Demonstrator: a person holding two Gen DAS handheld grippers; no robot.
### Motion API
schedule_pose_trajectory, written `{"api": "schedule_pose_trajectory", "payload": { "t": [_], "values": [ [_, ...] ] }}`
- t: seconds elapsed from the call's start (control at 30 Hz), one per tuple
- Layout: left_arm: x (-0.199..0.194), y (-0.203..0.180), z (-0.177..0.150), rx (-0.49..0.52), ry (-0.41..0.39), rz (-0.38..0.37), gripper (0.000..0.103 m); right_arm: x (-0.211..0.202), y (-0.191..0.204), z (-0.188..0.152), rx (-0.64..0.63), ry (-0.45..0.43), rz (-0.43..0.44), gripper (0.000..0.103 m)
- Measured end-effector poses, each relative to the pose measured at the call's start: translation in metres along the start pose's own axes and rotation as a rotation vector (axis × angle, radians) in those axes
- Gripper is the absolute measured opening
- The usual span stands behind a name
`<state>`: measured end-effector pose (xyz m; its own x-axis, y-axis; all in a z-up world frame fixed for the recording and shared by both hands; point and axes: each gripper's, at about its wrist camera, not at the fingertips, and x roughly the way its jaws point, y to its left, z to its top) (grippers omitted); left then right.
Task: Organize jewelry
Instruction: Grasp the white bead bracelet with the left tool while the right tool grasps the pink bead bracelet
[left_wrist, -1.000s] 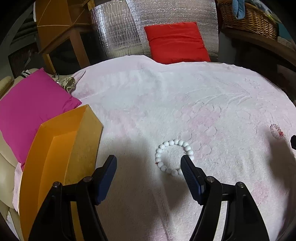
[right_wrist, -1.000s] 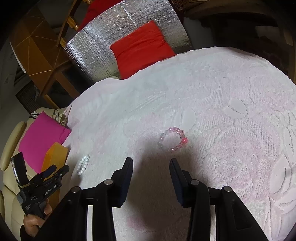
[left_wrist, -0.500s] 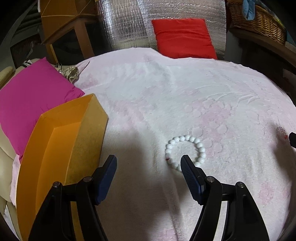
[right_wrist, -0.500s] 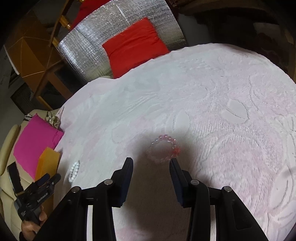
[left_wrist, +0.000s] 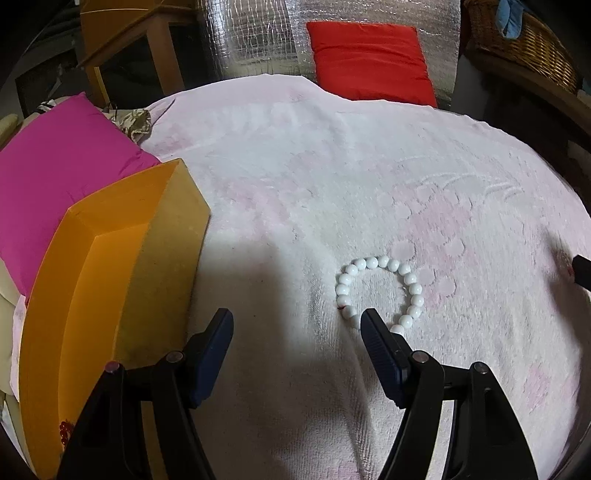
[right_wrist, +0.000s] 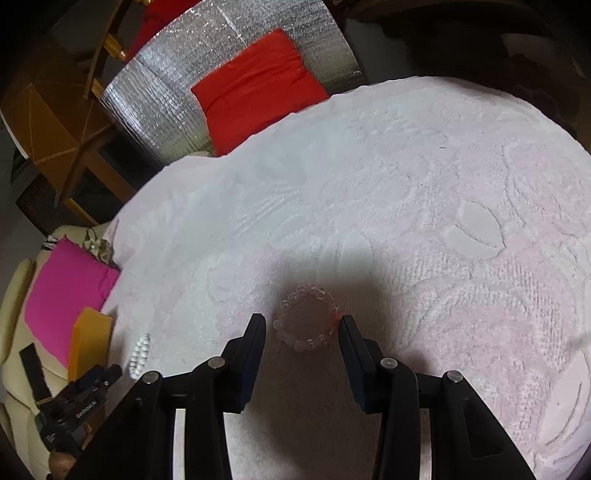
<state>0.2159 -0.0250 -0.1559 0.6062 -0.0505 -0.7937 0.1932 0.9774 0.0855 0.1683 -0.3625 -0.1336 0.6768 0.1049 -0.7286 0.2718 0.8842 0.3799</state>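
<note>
So we're working two bracelets at once here. The white round-bead bracelet (left_wrist: 380, 291) is lying flat on the pale pink textured towel (left_wrist: 332, 177), a bit ahead of the left gripper (left_wrist: 297, 334), with its near edge tucked just behind the right-hand finger. Those jaws are standing wide apart with nothing between them. The open orange cardboard box (left_wrist: 110, 288) is sitting just to the left, at the towel's edge, and we're guessing that's where the jewelry goes; something small and red is already peeking out at its near end.

The translucent pink bead bracelet (right_wrist: 306, 319) is lying in shadow right in front of the right gripper (right_wrist: 301, 332), and we're bracketing it: one finger just off each side, not pinching yet as far as we can tell.

Handling-wise, we're expecting both to be light, floppy loops of hard, slick beads on a cord. They'll probably sag and swing once lifted, and beads may roll out of a shallow pinch. We're thinking the best bet is squeezing across one arc of the ring, pads pressing slightly into the soft towel to get under the beads.
</note>
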Motion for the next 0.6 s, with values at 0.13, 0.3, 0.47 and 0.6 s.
{"api": "schedule_pose_trajectory", "payload": {
  "t": [0.13, 0.3, 0.47, 0.6],
  "values": [
    [0.005, 0.000, 0.001, -0.010, 0.015, -0.015, 0.072, 0.008, 0.003, 0.000, -0.011, 0.013, -0.028, 0.046],
    [0.011, -0.007, 0.005, -0.012, 0.018, -0.049, 0.072, 0.010, 0.015, -0.005, -0.102, 0.001, -0.073, 0.041],
    [0.017, -0.018, 0.007, 0.000, 0.029, -0.115, 0.072, 0.008, 0.026, -0.009, -0.171, -0.005, -0.060, 0.011],
    [0.017, -0.024, 0.006, 0.006, 0.031, -0.181, 0.072, 0.002, 0.029, -0.012, -0.181, -0.016, -0.023, 0.009]
  ]
}}
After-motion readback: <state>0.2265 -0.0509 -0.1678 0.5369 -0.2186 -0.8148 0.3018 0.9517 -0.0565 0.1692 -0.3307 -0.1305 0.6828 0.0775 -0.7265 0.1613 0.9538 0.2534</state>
